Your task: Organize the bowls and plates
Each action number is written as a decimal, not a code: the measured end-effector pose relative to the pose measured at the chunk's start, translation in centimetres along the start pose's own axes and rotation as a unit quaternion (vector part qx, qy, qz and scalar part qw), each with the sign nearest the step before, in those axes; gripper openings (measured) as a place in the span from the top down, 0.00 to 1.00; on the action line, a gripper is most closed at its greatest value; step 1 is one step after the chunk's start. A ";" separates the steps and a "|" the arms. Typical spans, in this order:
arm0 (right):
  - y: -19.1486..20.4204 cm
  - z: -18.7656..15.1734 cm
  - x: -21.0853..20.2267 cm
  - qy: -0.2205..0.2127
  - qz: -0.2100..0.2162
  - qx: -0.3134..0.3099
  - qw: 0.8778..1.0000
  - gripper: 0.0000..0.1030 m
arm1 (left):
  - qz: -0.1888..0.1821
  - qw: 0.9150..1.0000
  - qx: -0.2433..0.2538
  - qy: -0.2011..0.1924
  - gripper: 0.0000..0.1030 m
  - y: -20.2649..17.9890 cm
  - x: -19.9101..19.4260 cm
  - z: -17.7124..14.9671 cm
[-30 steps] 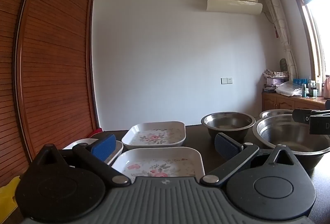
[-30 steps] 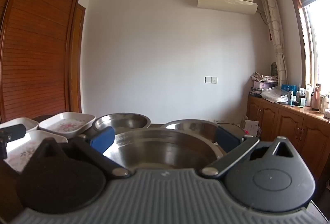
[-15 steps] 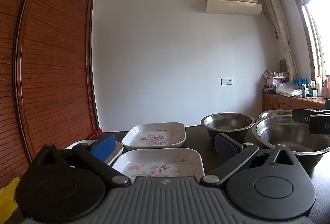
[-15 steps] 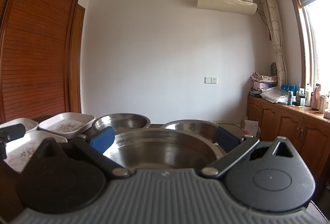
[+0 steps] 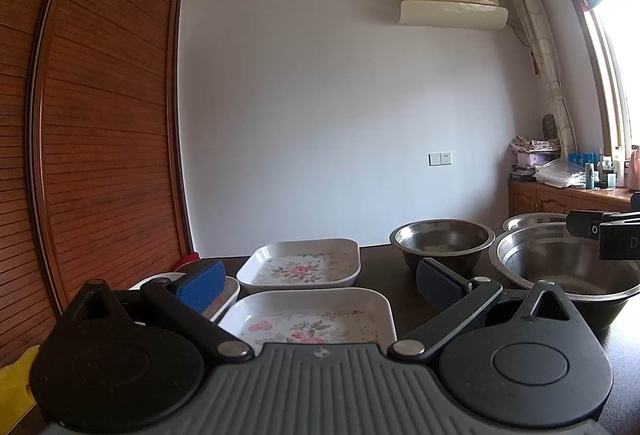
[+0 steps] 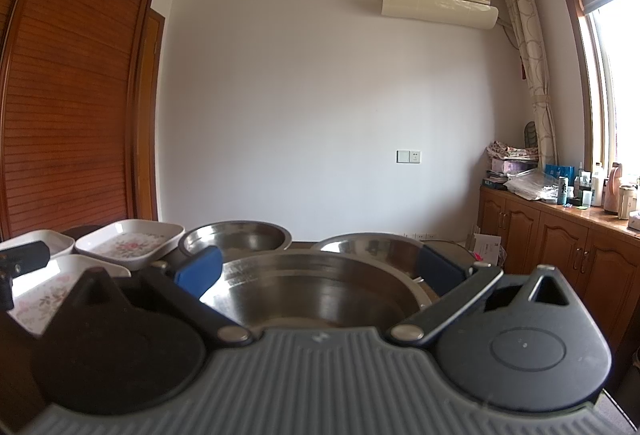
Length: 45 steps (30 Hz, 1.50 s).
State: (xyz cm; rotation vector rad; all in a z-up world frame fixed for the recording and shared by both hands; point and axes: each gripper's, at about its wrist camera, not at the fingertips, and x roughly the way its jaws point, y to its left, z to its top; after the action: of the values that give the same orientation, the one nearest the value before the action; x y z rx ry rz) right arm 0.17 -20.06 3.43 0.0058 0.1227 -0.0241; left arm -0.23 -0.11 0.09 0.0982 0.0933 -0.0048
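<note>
A plain white wall (image 5: 320,115) closes the room, with an air conditioner (image 5: 450,1) high on it and a slatted wooden wardrobe (image 5: 104,139) to the left; the dishes sit on a dark bench (image 5: 384,267).

From the left wrist, the left hand-held gripper (image 5: 318,281) hangs low over the bench with its blue-padded fingers spread wide and nothing between them. Right below and between them lies a square floral plate (image 5: 312,319). A second floral plate (image 5: 302,267) lies just behind it, and a third white dish (image 5: 224,289) is partly hidden behind the left finger. To the right stands a steel bowl (image 5: 442,241), with a large steel bowl (image 5: 560,275) nearer at the right edge and another bowl rim (image 5: 532,221) peeking out behind that. Part of the other gripper juts in over the large bowl at the far right.

From the right wrist, the right hand-held gripper (image 6: 318,271) is likewise spread apart and empty, hovering over the wide steel bowl (image 6: 316,291), whose rim fills the space between its fingers. Two smaller steel bowls stand behind it, one left (image 6: 236,241) and one right (image 6: 368,249). The floral plates (image 6: 128,245) lie to the left, apart from the bowls. A wooden cabinet (image 6: 560,235) along the window wall carries bottles and clutter.
</note>
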 end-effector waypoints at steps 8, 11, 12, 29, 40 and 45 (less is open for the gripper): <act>-0.2 0.1 -0.2 -0.001 0.000 0.000 1.000 0.00 | -0.002 1.000 -0.005 0.001 0.00 0.1 0.0 0.0; -0.1 0.0 -0.2 -0.001 0.000 0.000 1.000 0.00 | -0.001 1.000 -0.002 -0.001 0.00 0.0 0.0 0.0; -0.2 0.1 -0.2 -0.002 0.000 0.000 1.000 0.00 | -0.001 1.000 -0.001 -0.002 0.00 0.0 -0.1 0.0; -0.2 0.1 -0.3 -0.002 0.000 0.000 1.000 0.00 | -0.001 1.000 -0.002 -0.001 0.00 0.0 -0.2 -0.1; -0.1 0.0 -0.2 -0.003 -0.001 0.000 1.000 0.00 | 0.000 1.000 -0.002 -0.001 0.00 0.0 -0.2 0.0; -0.1 0.0 -0.2 -0.003 -0.001 0.000 1.000 0.00 | -0.001 1.000 -0.001 -0.002 0.00 0.0 -0.2 0.0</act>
State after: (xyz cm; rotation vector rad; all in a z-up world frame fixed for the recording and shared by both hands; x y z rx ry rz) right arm -0.01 -20.17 3.47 0.0049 0.1172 -0.0259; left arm -0.47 -0.11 0.11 0.0959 0.0889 -0.0062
